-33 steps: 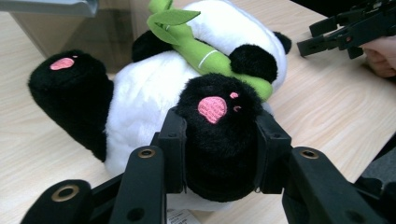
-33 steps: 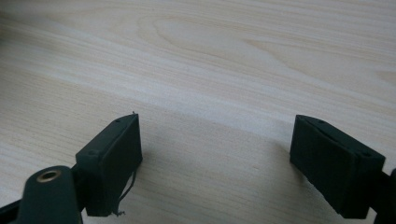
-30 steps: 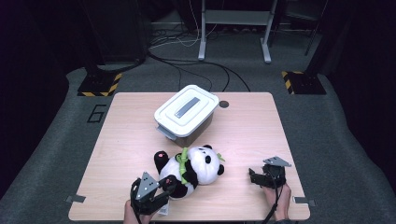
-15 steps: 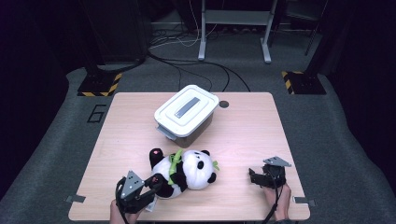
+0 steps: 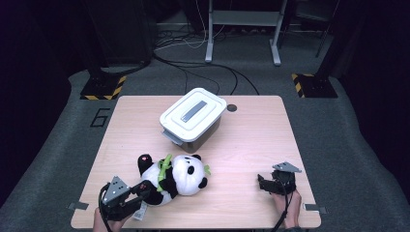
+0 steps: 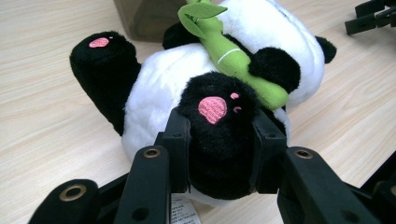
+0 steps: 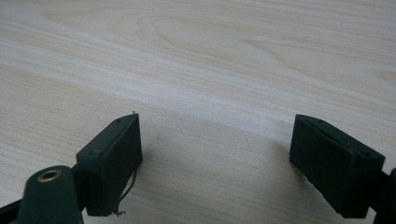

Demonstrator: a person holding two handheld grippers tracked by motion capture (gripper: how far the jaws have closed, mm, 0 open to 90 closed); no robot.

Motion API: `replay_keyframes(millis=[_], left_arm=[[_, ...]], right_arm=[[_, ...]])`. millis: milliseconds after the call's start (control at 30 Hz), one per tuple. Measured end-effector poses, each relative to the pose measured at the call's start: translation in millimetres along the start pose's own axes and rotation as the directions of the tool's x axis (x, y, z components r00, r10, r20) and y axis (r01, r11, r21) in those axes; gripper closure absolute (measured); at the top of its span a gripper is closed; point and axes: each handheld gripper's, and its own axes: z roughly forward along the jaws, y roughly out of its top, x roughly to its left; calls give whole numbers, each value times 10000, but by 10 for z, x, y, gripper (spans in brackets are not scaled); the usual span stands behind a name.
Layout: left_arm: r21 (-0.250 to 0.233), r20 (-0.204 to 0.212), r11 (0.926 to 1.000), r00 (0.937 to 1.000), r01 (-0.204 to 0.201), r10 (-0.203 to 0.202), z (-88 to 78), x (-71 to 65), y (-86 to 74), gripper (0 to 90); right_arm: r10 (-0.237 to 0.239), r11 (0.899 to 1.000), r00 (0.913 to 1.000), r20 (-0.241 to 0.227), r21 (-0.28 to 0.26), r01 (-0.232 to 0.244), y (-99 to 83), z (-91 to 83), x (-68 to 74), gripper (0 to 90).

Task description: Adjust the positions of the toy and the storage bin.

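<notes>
A plush panda hugging a green bamboo stalk lies on its back on the wooden table, near the front left. My left gripper is shut on one of its black hind paws. In the left gripper view the jaws squeeze that paw just below its pink pad, and the panda's white belly and bamboo stalk lie beyond. My right gripper rests at the front right, open. Its pads stand wide apart over bare wood.
A translucent box with a white lid stands behind the panda near the table's middle, and its wall shows in the left gripper view. A small round hole sits near the far edge. Cables run across the grey floor beyond.
My left gripper has moved left along the front edge, dragging the panda by its paw. The panda now lies further left. The right gripper has stayed put.
</notes>
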Motion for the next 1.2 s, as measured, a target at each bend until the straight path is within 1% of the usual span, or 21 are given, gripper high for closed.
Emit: replay_keyframes(millis=[167,267,300,333,367,400,467,500,600,667,700,833,867,900,933,967,1000,1033,1067,1100,1200], left_arm=[[218,-60,9996,9998,202,-200,-51,93,2,617],[235,-239,9990,9990,372,-367,-76,104,7,498],[144,-480,9987,9977,496,-489,-104,67,35,433],[144,-480,9987,9977,496,-489,-104,67,35,392],[-82,-575,9983,9967,577,-580,-136,12,89,351],[-82,-575,9983,9967,577,-580,-136,12,89,331],[-630,-690,9966,9960,522,-565,-141,-135,214,303],[-630,-690,9966,9960,522,-565,-141,-135,214,293],[-640,-736,9973,9965,359,-405,-42,-268,327,291],[-454,-853,9982,9955,383,-421,68,-309,381,306],[-299,-997,9986,9939,439,-467,160,-328,413,315],[192,-1399,9988,9893,456,-425,300,-356,426,365],[192,-1399,9988,9893,456,-425,300,-356,426,375],[469,-1464,9981,9887,397,-324,362,-371,410,392],[469,-1464,9981,9887,397,-324,362,-371,410,401],[733,-1513,9968,9883,305,-191,395,-382,395,409],[733,-1513,9968,9883,305,-191,395,-382,395,418],[929,-1606,9956,9870,124,27,420,-400,382,439],[929,-1606,9956,9870,124,27,420,-400,382,454],[1392,-1518,9901,9877,-174,387,445,-405,374,474],[1469,-1427,9880,9874,-478,690,478,-416,330,561]], right_arm=[[2,10000,10000,2,-3,-2,0,0,0,160],[8,10000,10000,5,-3,-8,0,1,0,159],[8,10000,10000,6,-2,-8,0,1,0,160],[9,10000,10000,8,-1,-9,1,1,0,160],[13,10000,10000,10,-2,-13,1,1,0,160],[11,10000,10000,10,-4,-11,1,1,0,160],[11,10000,10000,15,-3,-11,1,1,0,159],[11,10000,10000,15,-3,-11,1,1,0,159],[23,10000,10000,29,-1,-23,1,0,0,159],[17,10000,10000,32,-4,-17,0,0,0,160],[18,10000,10000,31,-2,-18,0,-1,0,160],[16,10000,10000,30,-5,-16,0,-2,1,162],[7,10000,10000,31,-4,-7,-1,-2,1,161],[8,10000,10000,36,0,-8,0,-2,2,162],[0,10000,10000,37,-1,0,-1,-2,2,162],[-1,10000,10000,36,-2,1,-1,-2,2,162],[3,10000,10000,35,0,-3,-1,-3,3,162],[7,10000,10000,40,-2,-7,-1,-3,3,162],[7,10000,10000,40,-2,-7,-1,-3,3,162],[3,10000,10000,38,1,-3,-1,-2,3,162],[1,10000,10000,38,1,-1,-1,-2,3,162]])
